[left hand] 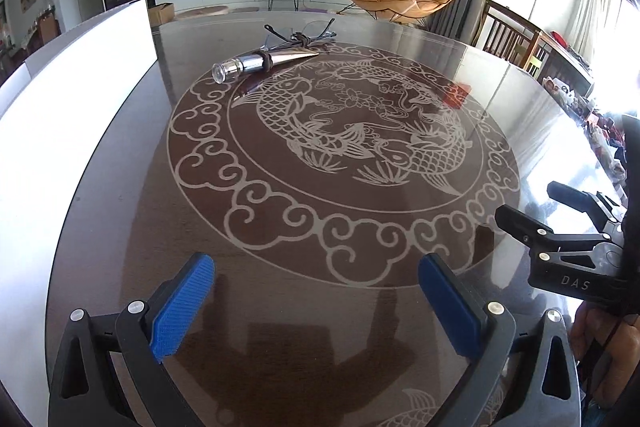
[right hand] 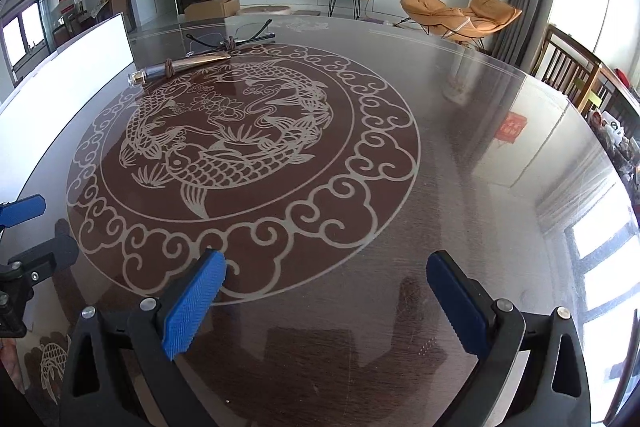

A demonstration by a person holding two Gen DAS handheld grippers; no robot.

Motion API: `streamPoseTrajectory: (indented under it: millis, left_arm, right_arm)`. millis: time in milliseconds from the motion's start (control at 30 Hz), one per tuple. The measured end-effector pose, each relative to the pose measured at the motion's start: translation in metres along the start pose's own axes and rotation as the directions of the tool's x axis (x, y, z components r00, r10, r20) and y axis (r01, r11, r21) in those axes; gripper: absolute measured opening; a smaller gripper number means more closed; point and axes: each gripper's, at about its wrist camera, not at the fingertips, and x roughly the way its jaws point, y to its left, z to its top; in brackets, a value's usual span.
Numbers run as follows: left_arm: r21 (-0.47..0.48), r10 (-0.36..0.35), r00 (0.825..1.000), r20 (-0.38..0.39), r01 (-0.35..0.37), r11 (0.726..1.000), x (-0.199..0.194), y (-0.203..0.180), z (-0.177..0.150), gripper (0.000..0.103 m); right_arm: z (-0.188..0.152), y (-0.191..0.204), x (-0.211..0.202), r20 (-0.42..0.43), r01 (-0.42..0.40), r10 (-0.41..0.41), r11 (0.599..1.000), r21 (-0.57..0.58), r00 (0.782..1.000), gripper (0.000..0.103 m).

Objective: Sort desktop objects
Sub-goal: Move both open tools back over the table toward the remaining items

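Both grippers idle low over the glass-topped dark counter [left hand: 120, 227] with its carp inlay, fingers apart, gripping nothing: left gripper [left hand: 316, 307], right gripper [right hand: 326, 303]. I judge nothing is started. Silver horn-shaped flask [left hand: 264, 61] and clear glasses [left hand: 300, 33] lie touching at upper centre, beside the white board [left hand: 80, 87].

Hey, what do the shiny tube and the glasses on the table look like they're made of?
Tube: apparently glossy metallic foil or plastic, mirror-bright with a clear cap; a brown band wraps it. Glasses: clear lenses, thin dark arms, probably plastic or metal, too small to tell.
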Motion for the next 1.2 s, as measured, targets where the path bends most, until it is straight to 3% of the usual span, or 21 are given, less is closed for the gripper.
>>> streamPoseTrajectory:
  millis: [1200]
  left_arm:
    - [0.034, 0.08, 0.996, -0.027, -0.079, 0.996, 0.009, -0.008, -0.003, 0.103]
  right_arm:
    - [-0.002, 0.006, 0.003, -0.02, -0.024, 0.024, 1.0, -0.01, 1.0, 0.101]
